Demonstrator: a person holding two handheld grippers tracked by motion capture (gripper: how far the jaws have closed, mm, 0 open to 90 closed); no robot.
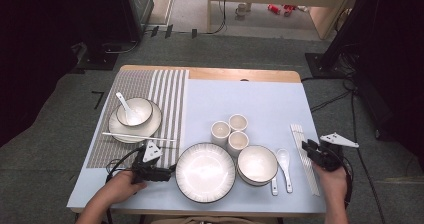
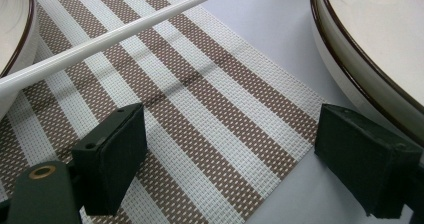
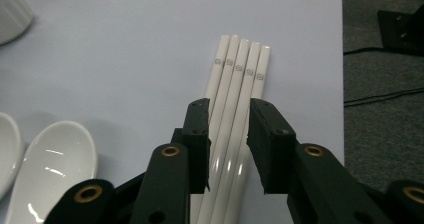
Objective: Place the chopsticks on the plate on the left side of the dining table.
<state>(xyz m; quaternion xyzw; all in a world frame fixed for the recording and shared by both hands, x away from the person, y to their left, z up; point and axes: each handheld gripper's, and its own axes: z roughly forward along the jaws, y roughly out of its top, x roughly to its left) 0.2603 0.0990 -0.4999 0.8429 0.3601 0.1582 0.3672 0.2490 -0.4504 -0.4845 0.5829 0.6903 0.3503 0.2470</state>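
A: Chopsticks (image 3: 235, 84), white, one bundle of five, lay side by side on the pale blue table cover (image 1: 260, 99) near its right edge. Position of the right gripper (image 1: 311, 147)?

B: Right gripper was directly over that bundle, held from below by the right hand (image 1: 334, 176), forearm coming up from the table's near edge. In the right gripper view its jaws straddled the middle sticks, narrowed to a small gap. Whether the pads pressed the sticks could not be told.

A: Items beside the bundle?

B: Two white spoons (image 1: 285, 164), just left of the chopsticks, then a stack of bowls (image 1: 257, 165), a large plate (image 1: 205, 172) and three cups (image 1: 230, 131).

A: Left gripper (image 1: 170, 170)?

B: Held low by the left hand (image 1: 122, 184) at the near left of the table, pointing right toward the large plate. Its jaws stood wide apart, nothing between them, above the corner of the striped placemat (image 2: 200, 124). A single chopstick (image 2: 100, 41) lay across the placemat, one end on the rim of the far plate (image 1: 135, 126), which carried a bowl (image 1: 136, 111) and a spoon (image 1: 125, 106).
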